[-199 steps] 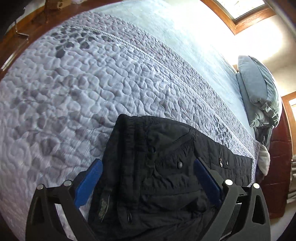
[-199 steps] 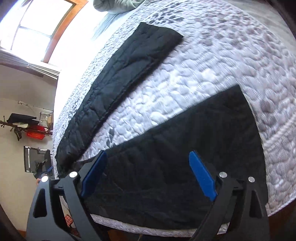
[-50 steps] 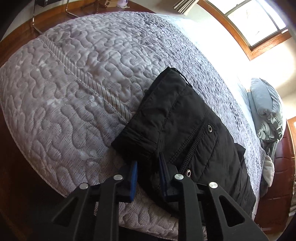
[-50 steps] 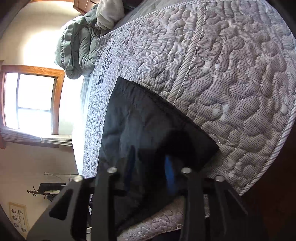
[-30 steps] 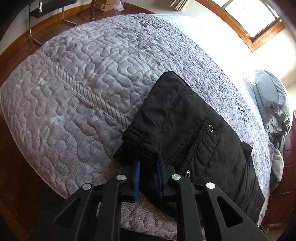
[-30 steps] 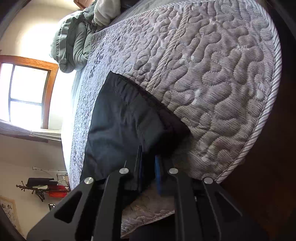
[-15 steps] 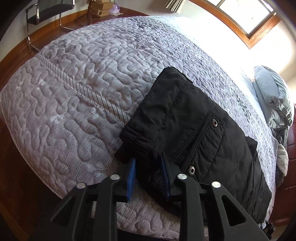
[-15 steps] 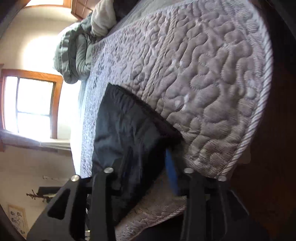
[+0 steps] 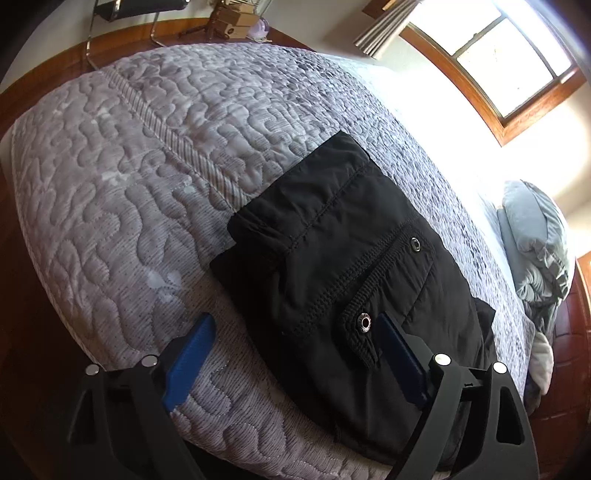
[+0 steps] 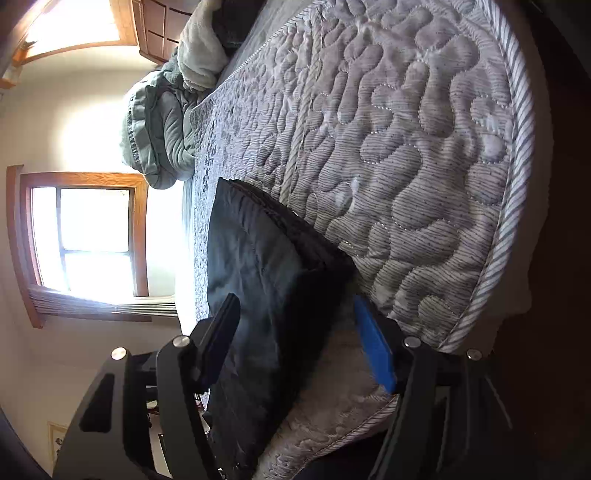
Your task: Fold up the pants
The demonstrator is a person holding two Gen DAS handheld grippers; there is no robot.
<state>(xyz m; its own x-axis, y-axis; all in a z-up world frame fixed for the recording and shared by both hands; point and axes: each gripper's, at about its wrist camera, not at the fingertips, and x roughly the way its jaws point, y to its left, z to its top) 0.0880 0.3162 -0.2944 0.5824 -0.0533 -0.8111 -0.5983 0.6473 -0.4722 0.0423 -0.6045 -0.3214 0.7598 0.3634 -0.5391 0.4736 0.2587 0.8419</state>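
The black pants [image 9: 351, 266] lie folded on the grey quilted bed [image 9: 147, 155], waist end near the front edge, with snap buttons and a pocket flap showing. My left gripper [image 9: 295, 343] is open, its blue pads either side of the waist corner, holding nothing. In the right wrist view the pants [image 10: 266, 288] lie as a dark folded stack near the quilt's edge. My right gripper [image 10: 295, 325] is open, its jaws spread around the stack's near corner, empty.
Grey-green pillows and bedding [image 9: 535, 236] are piled at the head of the bed; they also show in the right wrist view [image 10: 159, 125]. A window [image 9: 506, 55] is behind. A chair and boxes [image 9: 229, 22] stand on the wood floor beyond the bed.
Both grippers were shut on the pants' corners and have now opened, letting the fabric go. The pants rest flat on the quilt.
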